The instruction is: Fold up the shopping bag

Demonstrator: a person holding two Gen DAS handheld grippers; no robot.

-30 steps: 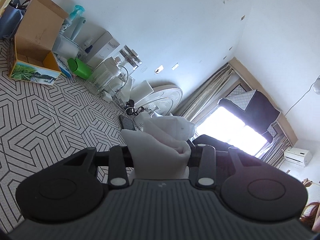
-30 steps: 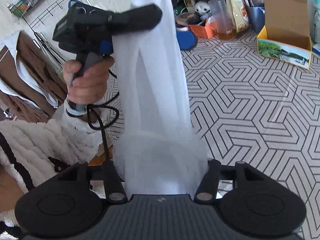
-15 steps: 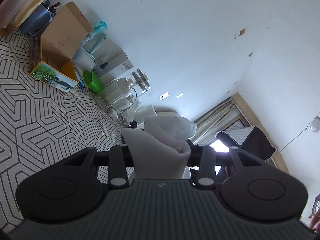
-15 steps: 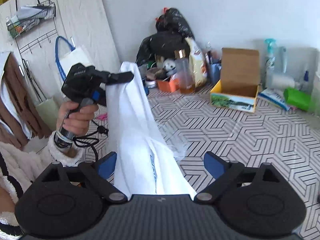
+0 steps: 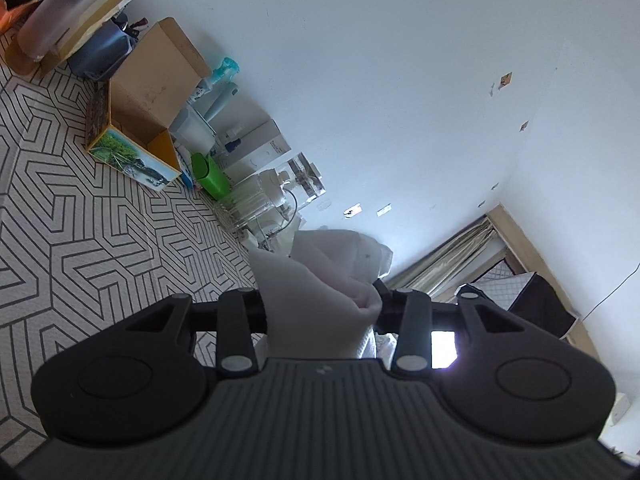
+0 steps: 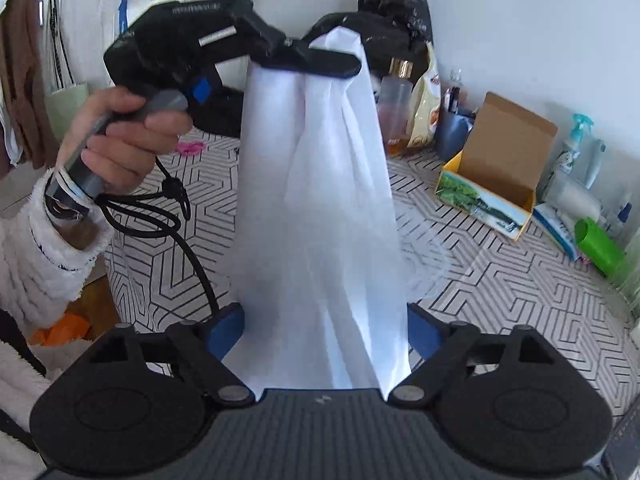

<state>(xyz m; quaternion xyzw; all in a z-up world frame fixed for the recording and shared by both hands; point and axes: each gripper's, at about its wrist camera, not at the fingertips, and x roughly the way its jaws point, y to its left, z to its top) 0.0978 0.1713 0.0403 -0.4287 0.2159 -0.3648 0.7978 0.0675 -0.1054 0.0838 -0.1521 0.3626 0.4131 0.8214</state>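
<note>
A: Entry. The white, thin non-woven shopping bag (image 6: 316,200) hung stretched between the two tools, above the bench with the black-and-white geometric cover (image 6: 500,280), not lying on it.

B: Left tongs (image 6: 320,60)?

A: Clamped on the bag's bunched upper end; the fabric bulged out past the fingers in the left wrist view (image 5: 320,300). A hand (image 6: 120,140) in a fluffy white sleeve (image 6: 48,256) held that tool's grip.

B: Right tongs (image 6: 326,332)?

A: Closing, with the lower part of the bag between the blue-padded fingers (image 6: 224,328). The cloth filled the gap, but pad pressure could not be confirmed from the right wrist view.

B: Surroundings?

A: An open cardboard box with a landscape print (image 6: 496,184) stood near the bench's far edge, with a green plastic container (image 6: 598,248) and a spray bottle (image 6: 576,140) toward the far right corner. Black rubbish bags (image 6: 396,4) sat against the wall.
</note>
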